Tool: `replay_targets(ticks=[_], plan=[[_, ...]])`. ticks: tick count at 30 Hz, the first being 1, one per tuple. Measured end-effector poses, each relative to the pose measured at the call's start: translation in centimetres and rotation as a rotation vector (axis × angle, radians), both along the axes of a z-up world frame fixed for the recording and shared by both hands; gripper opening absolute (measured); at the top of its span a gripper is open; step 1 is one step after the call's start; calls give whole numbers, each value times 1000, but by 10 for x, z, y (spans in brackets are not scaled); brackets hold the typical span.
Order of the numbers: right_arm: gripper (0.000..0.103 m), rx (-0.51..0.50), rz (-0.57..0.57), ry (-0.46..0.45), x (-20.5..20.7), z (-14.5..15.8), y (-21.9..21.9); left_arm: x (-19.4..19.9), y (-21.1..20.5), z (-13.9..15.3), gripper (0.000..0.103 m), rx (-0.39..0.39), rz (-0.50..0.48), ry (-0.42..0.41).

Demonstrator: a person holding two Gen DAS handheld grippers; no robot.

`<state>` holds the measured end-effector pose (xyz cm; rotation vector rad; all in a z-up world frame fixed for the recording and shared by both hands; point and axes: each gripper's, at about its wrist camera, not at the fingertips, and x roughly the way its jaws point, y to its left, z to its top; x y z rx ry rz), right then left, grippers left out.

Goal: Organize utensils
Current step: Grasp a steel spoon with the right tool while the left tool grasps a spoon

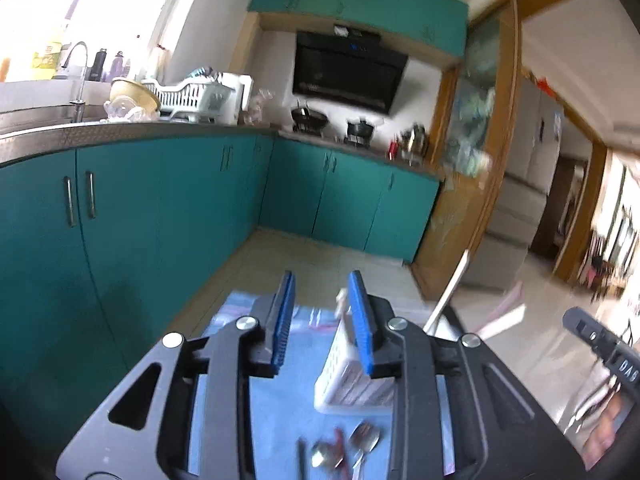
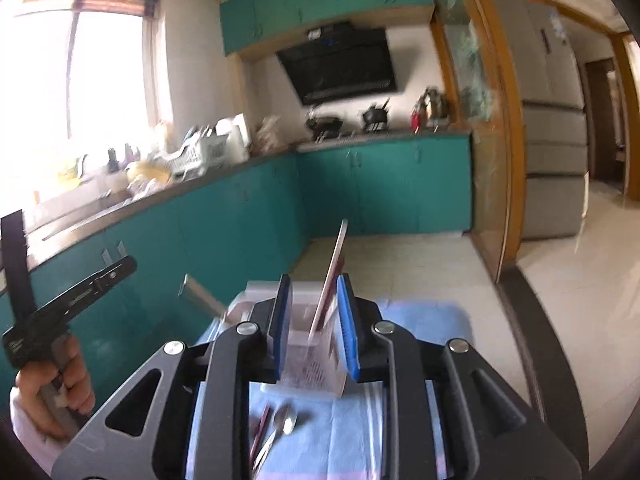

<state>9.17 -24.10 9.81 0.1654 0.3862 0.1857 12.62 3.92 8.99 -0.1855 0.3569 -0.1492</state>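
A white slotted utensil basket [image 1: 352, 384] stands on a table covered with a blue cloth [image 1: 280, 400]. In the right wrist view the basket [image 2: 308, 372] holds a long pale utensil [image 2: 332, 276] that leans up and to the right. Near the front edge lie metal spoons [image 1: 362, 442] and dark red chopsticks [image 2: 260, 428], with a spoon [image 2: 286, 420] beside them. My left gripper [image 1: 321, 280] hovers over the cloth, open, with the basket just behind its right pad. My right gripper [image 2: 313, 280] is open too, and the basket shows through the gap. Neither gripper holds anything.
Teal lower cabinets [image 1: 120, 220] run along the left and back under a counter with a sink tap [image 1: 80, 76], a white dish rack [image 1: 192, 96] and pots [image 1: 308, 116]. A black range hood [image 1: 348, 72] hangs above. A wooden door frame [image 2: 500, 160] and a fridge [image 2: 552, 120] stand to the right. A hand [image 2: 52, 392] holds the other gripper.
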Motion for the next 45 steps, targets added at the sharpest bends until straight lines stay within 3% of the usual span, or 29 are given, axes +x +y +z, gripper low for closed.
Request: replay_targets(ticks=[4,6,9,11,15,24,29,31,33,39,45], plan=[[23,-36,76,193,12,-58,15,3,1,-61,27,78,-39,162],[23,-38,109,348,30,-101,30,9,0,-92,27,90,-47,257],[23,6,197,484,45,-144,55,14,3,-125,27,90,-35,364],[23,-10,230,525,52,-160,73,14,5,-140,27,82,-34,405],[23,-47,187,581,74,-181,92,8,2,-152,27,90,-68,434],[23,-17,114,599,128,-200,85,9,-30,-171,30,93,-221,521],[23,15,160,614,138,-207,88,14,-44,-176,36,106,-260,551],[11,1,169,609,137,-209,90,16,-48,-177,36,106,-267,560],[5,5,174,589,135,-208,91,17,-52,-180,35,107,-270,565],[3,-13,135,558,114,-196,68,23,-59,-188,11,100,-285,593],[3,-36,86,552,91,-195,41,24,-60,-188,3,73,-286,587]])
